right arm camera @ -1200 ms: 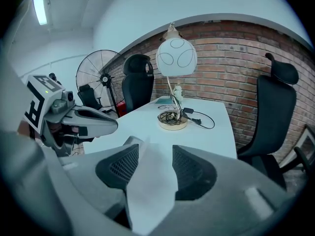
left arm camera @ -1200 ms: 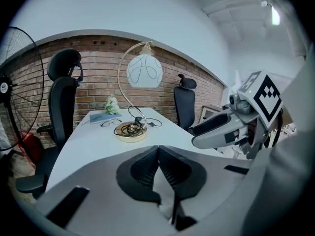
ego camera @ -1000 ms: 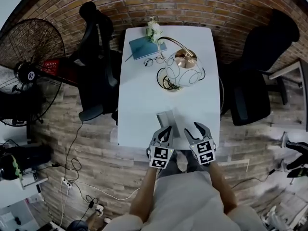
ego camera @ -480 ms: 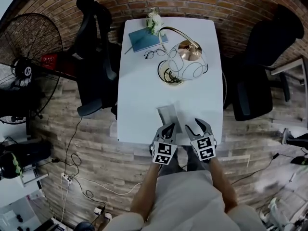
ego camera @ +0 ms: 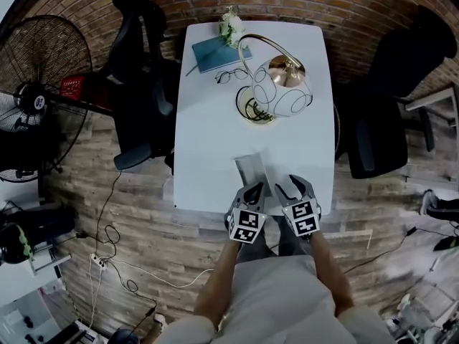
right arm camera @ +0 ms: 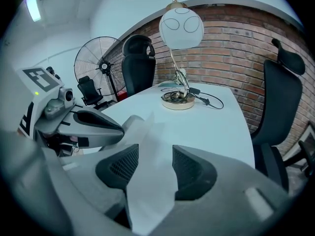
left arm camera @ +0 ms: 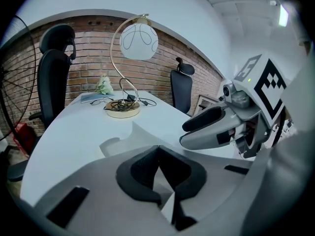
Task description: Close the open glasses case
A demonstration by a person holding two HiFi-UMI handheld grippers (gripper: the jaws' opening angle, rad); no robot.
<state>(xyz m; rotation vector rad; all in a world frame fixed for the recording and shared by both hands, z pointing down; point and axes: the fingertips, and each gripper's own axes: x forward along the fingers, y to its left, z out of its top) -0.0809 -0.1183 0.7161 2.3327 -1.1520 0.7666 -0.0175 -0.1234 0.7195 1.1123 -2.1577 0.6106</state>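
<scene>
The pale grey glasses case (ego camera: 251, 170) lies open near the table's front edge, its lid raised. My left gripper (ego camera: 249, 190) sits at the case's near end, and its pads meet at the tips in the left gripper view (left arm camera: 158, 149), so it is shut. The case (left arm camera: 123, 140) lies just ahead of it. My right gripper (ego camera: 289, 186) is beside the case on the right and open. In the right gripper view a thin pale flap of the case (right arm camera: 147, 181) stands in the gap between the right gripper's (right arm camera: 155, 166) pads.
A gold lamp with a white globe (ego camera: 276, 92) stands mid-table with its cord. Spectacles (ego camera: 229, 74), a blue notebook (ego camera: 215, 52) and small flowers (ego camera: 229, 27) lie at the far end. Black chairs (ego camera: 143, 84) (ego camera: 387, 99) flank the table (ego camera: 208, 135); a fan (ego camera: 36, 99) stands left.
Both grippers stay at the case by the front edge; they have drawn slightly closer together. The head view has shifted a little.
</scene>
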